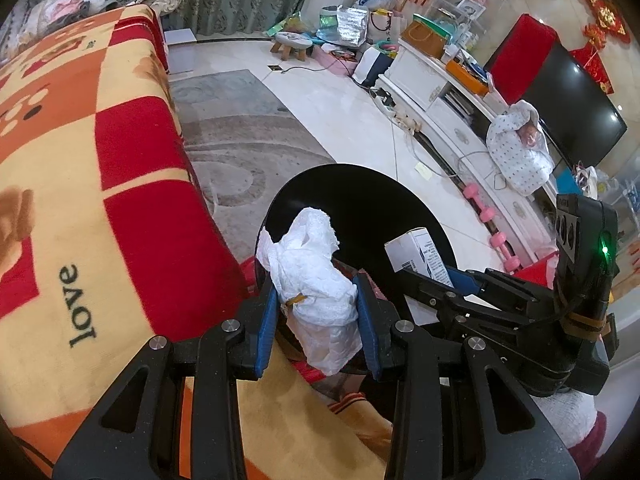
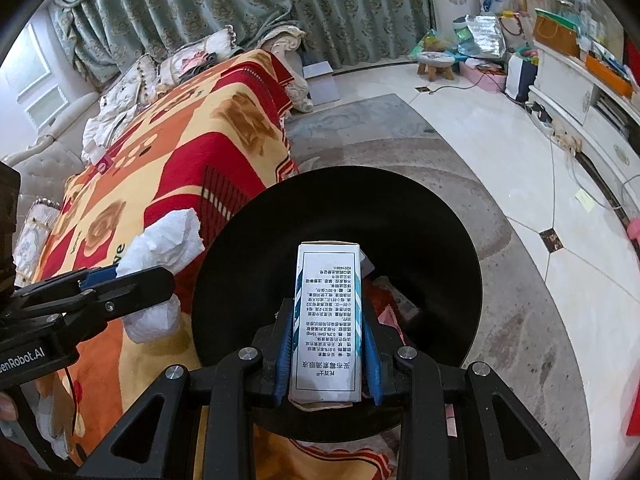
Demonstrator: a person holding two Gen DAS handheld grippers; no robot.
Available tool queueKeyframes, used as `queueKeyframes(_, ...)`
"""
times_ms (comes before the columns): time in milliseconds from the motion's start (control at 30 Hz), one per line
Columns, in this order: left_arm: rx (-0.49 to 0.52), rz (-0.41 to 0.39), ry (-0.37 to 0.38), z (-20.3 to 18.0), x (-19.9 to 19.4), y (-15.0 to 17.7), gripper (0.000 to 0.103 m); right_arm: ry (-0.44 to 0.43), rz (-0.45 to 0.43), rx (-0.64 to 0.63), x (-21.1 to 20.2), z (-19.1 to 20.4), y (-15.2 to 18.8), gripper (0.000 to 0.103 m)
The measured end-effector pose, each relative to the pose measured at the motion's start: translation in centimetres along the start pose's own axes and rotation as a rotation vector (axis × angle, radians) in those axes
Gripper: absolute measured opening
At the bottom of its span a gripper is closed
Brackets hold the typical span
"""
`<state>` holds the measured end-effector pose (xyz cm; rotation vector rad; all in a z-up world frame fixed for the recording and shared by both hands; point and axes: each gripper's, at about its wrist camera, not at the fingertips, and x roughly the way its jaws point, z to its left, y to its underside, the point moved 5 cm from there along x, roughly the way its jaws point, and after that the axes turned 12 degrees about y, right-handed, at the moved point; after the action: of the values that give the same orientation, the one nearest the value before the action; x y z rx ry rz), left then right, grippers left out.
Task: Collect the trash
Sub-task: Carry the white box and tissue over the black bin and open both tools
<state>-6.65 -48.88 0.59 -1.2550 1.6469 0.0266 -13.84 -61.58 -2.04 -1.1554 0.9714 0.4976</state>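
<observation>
My left gripper (image 1: 318, 312) clamps the tissue wad (image 1: 316, 276), my right gripper (image 2: 326, 346) clamps the small carton (image 2: 328, 320), both over the black bin (image 2: 420, 216). Risk: tissue hangs near the rim, so letting go now could drop it onto the blanket (image 1: 100, 160).

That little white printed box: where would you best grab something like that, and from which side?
Across its two narrow long sides, near the lower end, coming from behind along its length. The small white box is tall, thin and flat-faced, so the right gripper pads sit flat on parallel walls, as they do now above the black bin.
</observation>
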Motion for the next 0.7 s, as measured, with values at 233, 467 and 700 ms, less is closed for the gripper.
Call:
queueKeyframes(233, -0.002, 0.004, 0.007, -0.22, 0.74, -0.19, 0.035, -0.002, 0.004, 0.005, 0.28, -0.26, -0.09, 0.029)
queueKeyframes(467, -0.006, 0.0, 0.01, -0.33, 0.94, -0.34, 0.039, 0.005, 0.009, 0.018, 0.53, -0.64, -0.23, 0.029)
queueKeyframes(700, -0.012, -0.021, 0.049, -0.62, 0.66, -0.75, 0.06, 0.008, 0.007, 0.052, 0.47, -0.96, -0.3, 0.04)
